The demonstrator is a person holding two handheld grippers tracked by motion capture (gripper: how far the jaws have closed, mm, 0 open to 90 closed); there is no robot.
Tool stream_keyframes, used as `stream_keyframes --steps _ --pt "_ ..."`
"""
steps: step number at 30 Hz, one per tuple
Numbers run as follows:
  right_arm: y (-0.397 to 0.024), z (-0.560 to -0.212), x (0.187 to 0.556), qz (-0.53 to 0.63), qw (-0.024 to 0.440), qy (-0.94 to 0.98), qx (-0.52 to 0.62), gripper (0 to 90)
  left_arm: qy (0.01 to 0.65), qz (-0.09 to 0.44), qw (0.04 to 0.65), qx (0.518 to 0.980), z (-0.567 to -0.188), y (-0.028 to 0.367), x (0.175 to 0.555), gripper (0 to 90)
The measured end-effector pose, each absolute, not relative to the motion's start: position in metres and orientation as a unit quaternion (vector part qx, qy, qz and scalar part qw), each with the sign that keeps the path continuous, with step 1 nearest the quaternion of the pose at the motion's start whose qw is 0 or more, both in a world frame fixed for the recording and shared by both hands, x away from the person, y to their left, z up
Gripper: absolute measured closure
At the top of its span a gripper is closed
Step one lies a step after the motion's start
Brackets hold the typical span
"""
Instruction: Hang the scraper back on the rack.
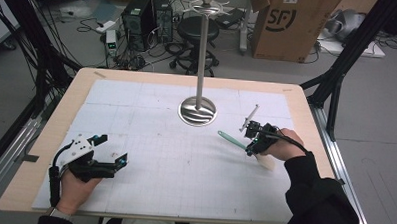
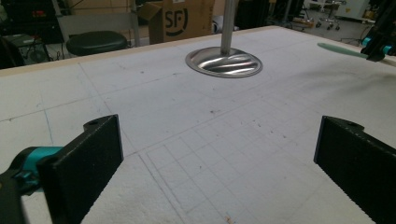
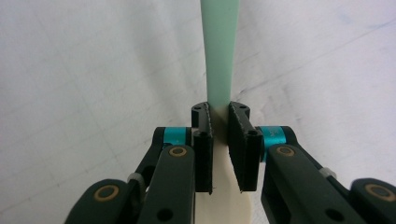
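A spatula point(image 1: 230, 138) with a mint-green handle and a cream blade is held at the right of the table, just off the white mat point(image 1: 151, 115). My right gripper point(image 1: 250, 146) is shut on it where the handle meets the blade. In the right gripper view the two pads point(image 3: 205, 140) pinch the spatula point(image 3: 219, 56), its green handle running away from me and the cream blade below. My left gripper point(image 1: 112, 150) rests at the front left, open, with bare mat between its jaws point(image 2: 217, 154). In the left gripper view the spatula point(image 2: 338, 49) pokes in at the far right.
A steel stand with a round base point(image 1: 197, 111) and a tall pole topped by hooks point(image 1: 206, 7) stands at the table's middle back. A thin pale utensil point(image 1: 250, 116) lies just beyond the right gripper. A cardboard box point(image 1: 289, 25) and a stool point(image 1: 197, 29) are on the floor behind.
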State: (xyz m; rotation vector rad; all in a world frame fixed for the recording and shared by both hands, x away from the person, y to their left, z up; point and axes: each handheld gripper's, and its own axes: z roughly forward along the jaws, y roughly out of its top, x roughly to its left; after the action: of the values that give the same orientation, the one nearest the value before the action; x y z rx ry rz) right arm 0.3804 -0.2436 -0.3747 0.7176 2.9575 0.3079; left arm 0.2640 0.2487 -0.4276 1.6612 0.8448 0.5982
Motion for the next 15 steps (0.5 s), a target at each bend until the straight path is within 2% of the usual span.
stream_keyframes --steps 15 --pt "-0.274 -0.357 0.357 0.322 0.138 0.884 0.309 80.5 0.361 0.259 0.564 0.696 -0.427 0.243 0.271 1.9"
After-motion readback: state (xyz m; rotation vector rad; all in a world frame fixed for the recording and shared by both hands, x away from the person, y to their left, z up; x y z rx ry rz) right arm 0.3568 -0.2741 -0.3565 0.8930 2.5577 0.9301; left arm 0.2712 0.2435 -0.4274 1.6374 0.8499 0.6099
